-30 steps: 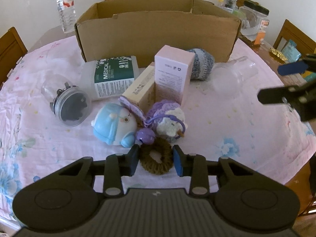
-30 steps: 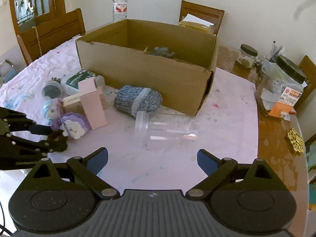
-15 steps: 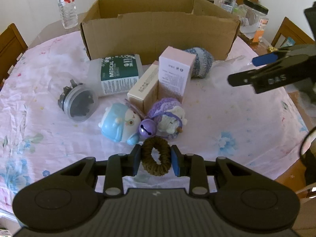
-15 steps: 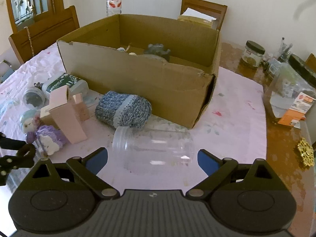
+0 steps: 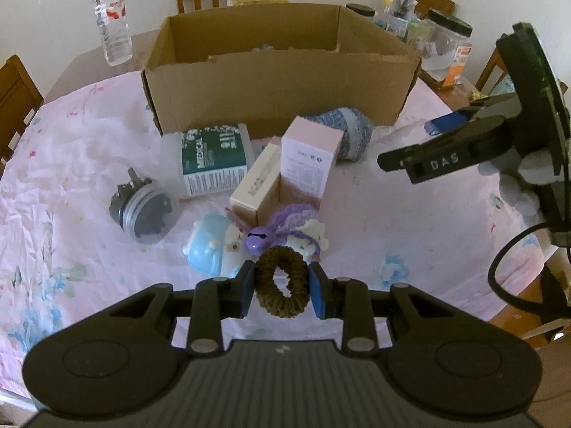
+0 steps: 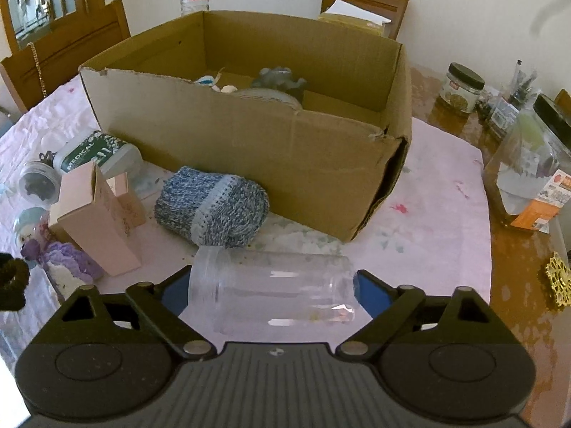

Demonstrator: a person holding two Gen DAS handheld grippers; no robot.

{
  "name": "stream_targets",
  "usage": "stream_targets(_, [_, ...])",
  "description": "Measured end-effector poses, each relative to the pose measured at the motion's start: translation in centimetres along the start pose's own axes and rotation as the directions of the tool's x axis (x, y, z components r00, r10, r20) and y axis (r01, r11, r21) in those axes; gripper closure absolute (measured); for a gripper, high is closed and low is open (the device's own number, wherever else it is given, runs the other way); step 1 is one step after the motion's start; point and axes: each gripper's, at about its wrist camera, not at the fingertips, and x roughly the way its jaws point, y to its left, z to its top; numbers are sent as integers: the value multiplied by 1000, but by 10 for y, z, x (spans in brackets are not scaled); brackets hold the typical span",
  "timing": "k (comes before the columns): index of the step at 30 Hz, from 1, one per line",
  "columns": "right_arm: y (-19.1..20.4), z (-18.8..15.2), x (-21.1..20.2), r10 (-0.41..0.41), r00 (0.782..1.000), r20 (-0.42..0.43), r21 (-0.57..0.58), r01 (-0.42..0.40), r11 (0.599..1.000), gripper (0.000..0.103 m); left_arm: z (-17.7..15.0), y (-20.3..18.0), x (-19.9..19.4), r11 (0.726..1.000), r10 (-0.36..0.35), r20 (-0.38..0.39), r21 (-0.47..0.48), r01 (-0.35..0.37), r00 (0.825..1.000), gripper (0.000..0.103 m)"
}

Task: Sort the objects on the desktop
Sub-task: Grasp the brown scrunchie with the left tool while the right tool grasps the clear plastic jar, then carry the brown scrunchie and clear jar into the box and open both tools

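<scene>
A brown hair scrunchie [image 5: 282, 306] hangs above the pink floral tablecloth [image 5: 374, 214], and my left gripper [image 5: 282, 285] is shut on it. It hangs just in front of a purple crochet toy [image 5: 296, 221] and a pale blue toy [image 5: 210, 249]. A clear plastic jar [image 6: 278, 271] lies on its side in front of the open cardboard box [image 6: 249, 149]. My right gripper [image 6: 273, 290] straddles the jar end to end. Its jaws are closing, one blue pad at the mouth and one at the base. In the left wrist view, the right gripper [image 5: 414, 142] is at the right.
Between box and toys lie a blue knitted roll [image 6: 214, 210], pink cartons [image 6: 96, 221], a green-labelled medical bottle [image 5: 210, 160] and a small jar of dark clips [image 5: 146, 214]. A water bottle [image 5: 112, 18] stands far left. Lidded jars [image 6: 528, 164] crowd the bare wood at the right.
My left gripper has risen with the scrunchie, which now hangs off the cloth. My right gripper moved in over the clear jar and its jaws narrowed around it.
</scene>
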Motion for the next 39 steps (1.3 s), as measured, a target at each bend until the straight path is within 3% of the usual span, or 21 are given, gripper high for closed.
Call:
stream_targets(11, [5,2,-10,-2,1000,-7,-51,1,999,8,15,5,-15,999,-11,50,45,9,999,73])
stream_targets(24, [14,25,-52,8,998,60,-115,-1,993,8,31,13,-30,996,-23,125,84,13,992,72])
stream_targets(32, [20,42,-77,12,994,112,-154,6,988,8,54,16,-37,996,-24,182,93,8,983,72])
stream_targets(39, [8,67,-85,63,986,154,-212,-29,977,8,85,13,-38,996,19,223,84,-39,975,72])
